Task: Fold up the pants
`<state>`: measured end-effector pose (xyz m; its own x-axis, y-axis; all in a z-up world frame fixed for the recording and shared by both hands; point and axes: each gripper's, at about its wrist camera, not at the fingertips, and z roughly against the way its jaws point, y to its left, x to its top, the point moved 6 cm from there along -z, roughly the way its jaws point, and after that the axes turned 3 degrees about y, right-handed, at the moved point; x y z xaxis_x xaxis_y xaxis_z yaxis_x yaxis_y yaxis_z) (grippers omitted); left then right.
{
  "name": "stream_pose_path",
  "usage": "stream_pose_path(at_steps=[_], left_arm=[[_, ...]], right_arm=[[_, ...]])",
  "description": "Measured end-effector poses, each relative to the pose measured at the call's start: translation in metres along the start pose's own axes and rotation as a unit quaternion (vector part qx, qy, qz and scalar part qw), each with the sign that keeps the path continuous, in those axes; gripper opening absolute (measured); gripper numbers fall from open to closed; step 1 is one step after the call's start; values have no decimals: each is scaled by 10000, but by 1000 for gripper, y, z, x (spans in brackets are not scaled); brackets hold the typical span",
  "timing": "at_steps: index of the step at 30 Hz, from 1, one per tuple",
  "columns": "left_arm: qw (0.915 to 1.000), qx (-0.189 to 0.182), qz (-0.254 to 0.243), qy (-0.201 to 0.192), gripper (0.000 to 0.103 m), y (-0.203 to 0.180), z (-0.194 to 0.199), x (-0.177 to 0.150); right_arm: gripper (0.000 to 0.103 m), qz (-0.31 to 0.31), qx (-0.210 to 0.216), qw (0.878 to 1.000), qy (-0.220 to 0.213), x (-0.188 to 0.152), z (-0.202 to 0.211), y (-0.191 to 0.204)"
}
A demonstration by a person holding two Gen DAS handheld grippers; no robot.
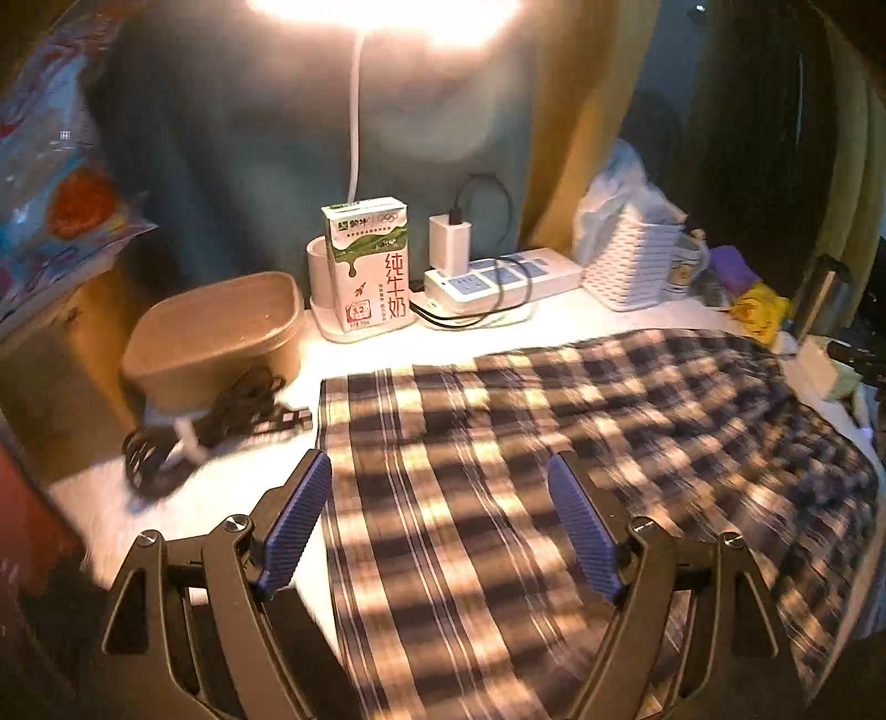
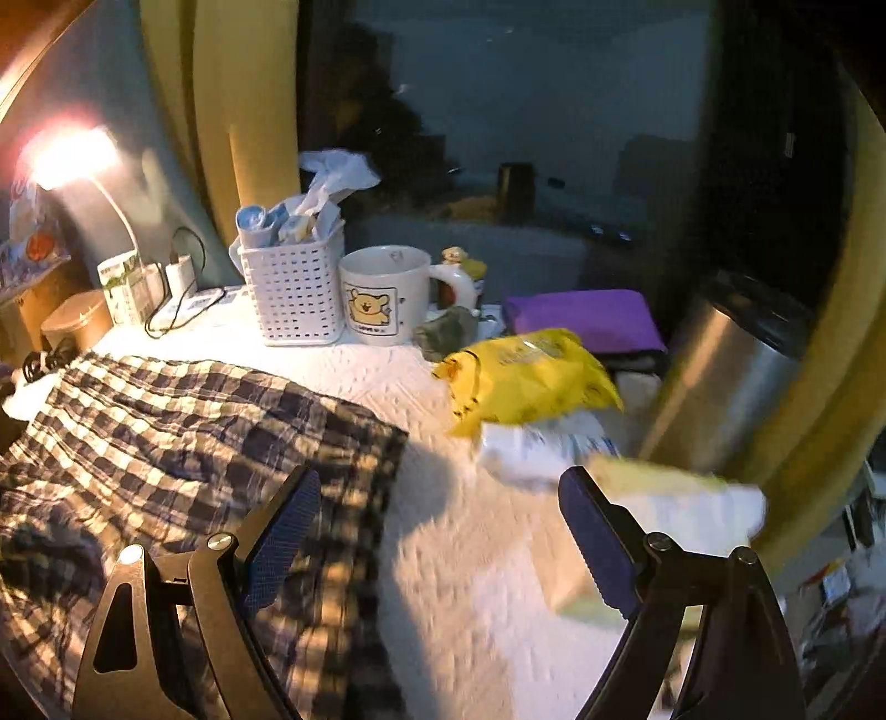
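A: Pants (image 1: 498,471) are being shown spread flat over the white quilted cover (image 2: 470,554) of the table; the checked cloth is being seen running from the near edge toward the back, with one straight hem lying just beside a coil of black cable (image 1: 210,421).

B: And the left gripper (image 1: 440,526) — how are its fingers being held?

A: Wide apart; the blue pads (image 1: 293,526) are being kept above the cloth, and nothing is being pinched between them; the striped band of the fabric is being framed in the gap.

B: The right gripper (image 2: 440,543)?

A: Its jaws are likewise being held wide; one finger is being seen over the edge of the pants, the other over the bare cover; no cloth is being gripped.

B: What is being seen behind the pants?

A: In the left wrist view, a milk carton (image 1: 368,266) is being lit by a lamp (image 1: 382,16), with a power strip (image 1: 498,277) just beside it and a brown tub (image 1: 216,338) at the other side; in the right wrist view, a white basket (image 2: 293,288) is being shown touching a mug (image 2: 387,293), and a yellow packet (image 2: 526,376) is lying near the pants — apart from them; a steel bin (image 2: 731,365) is being glimpsed at the far side; both views are being blurred at the edges.
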<state>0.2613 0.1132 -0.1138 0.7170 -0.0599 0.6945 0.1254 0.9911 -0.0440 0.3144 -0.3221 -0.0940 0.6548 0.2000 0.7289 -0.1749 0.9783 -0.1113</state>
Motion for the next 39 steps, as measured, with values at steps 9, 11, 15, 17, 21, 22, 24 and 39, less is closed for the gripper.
stream_pose_path(at_steps=[9,11,15,17,21,22,24,39], left_arm=[[9996,81,13,271,80,25,-66,21],[9996,104,-148,234,80,24,-73,26],[9980,210,-164,579,80,26,-98,28],[9964,217,-199,794,80,25,-110,22],[9948,229,-232,964,75,22,-118,18],[9949,242,-232,954,71,22,-117,17],[9953,293,-227,892,50,22,-115,18],[9979,472,-288,332,0,19,-90,72]], right_arm=[[88,358,97,9984,424,19,-68,9],[88,431,206,9978,470,21,-79,14],[84,495,391,9960,637,22,-102,22],[83,447,488,9955,671,21,-109,26],[72,556,616,9930,842,15,-124,38],[68,576,648,9920,913,13,-128,41],[54,601,760,9902,1008,8,-134,46],[28,1154,371,9923,259,72,-121,65]])
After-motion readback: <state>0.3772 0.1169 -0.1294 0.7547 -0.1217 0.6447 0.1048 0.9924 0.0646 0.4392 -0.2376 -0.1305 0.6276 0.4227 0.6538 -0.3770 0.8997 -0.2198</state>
